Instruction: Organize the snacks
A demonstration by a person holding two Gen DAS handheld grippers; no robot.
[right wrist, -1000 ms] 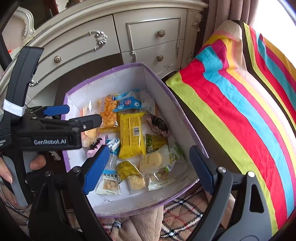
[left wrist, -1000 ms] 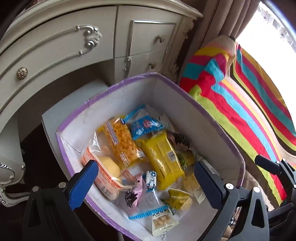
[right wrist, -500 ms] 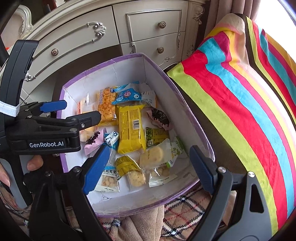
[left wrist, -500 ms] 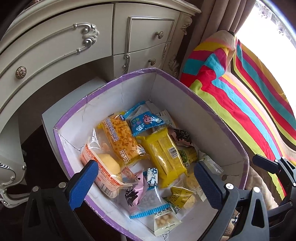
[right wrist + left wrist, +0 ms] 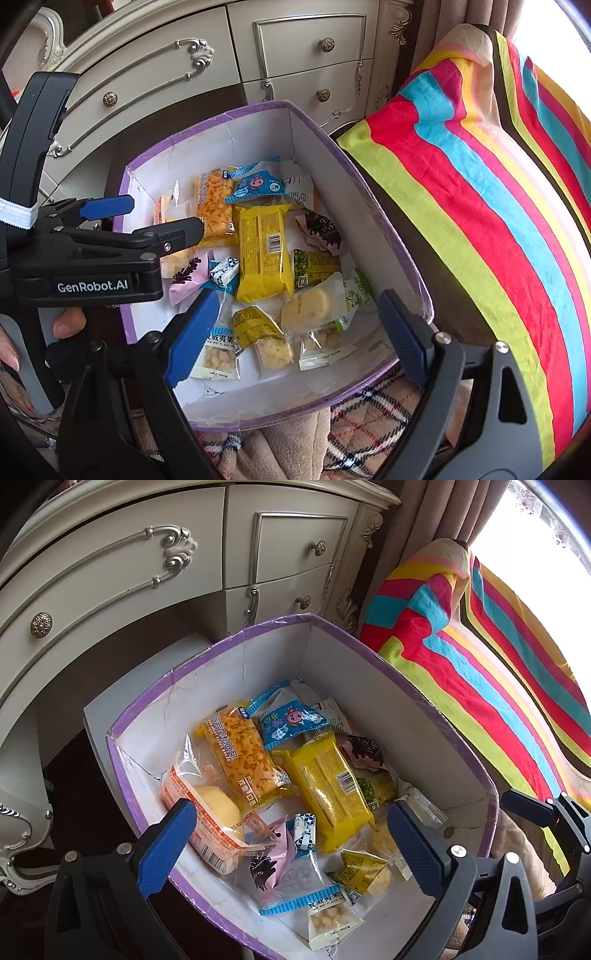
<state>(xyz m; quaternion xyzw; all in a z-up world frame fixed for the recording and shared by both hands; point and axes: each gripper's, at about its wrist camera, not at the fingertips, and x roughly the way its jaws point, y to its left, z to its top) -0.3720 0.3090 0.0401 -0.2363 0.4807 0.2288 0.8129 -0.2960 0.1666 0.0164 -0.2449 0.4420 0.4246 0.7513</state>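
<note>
Purple-rimmed cardboard box (image 5: 369, 657), frame centre, open-topped, beside a striped blanket (image 5: 498, 672) at right and a cream dresser (image 5: 110, 572) at upper left. Contents, loose on the box floor: yellow snack pack (image 5: 328, 786) at centre; orange bread pack (image 5: 240, 753) just left of it; blue cartoon packet (image 5: 291, 723) above both; small puff-ball sachet (image 5: 328, 919) at lower edge. Left gripper (image 5: 291, 843): fingers wide, holding nothing, over the box's near rim. Right gripper (image 5: 291, 328): fingers wide, holding nothing, over the near contents.
</note>
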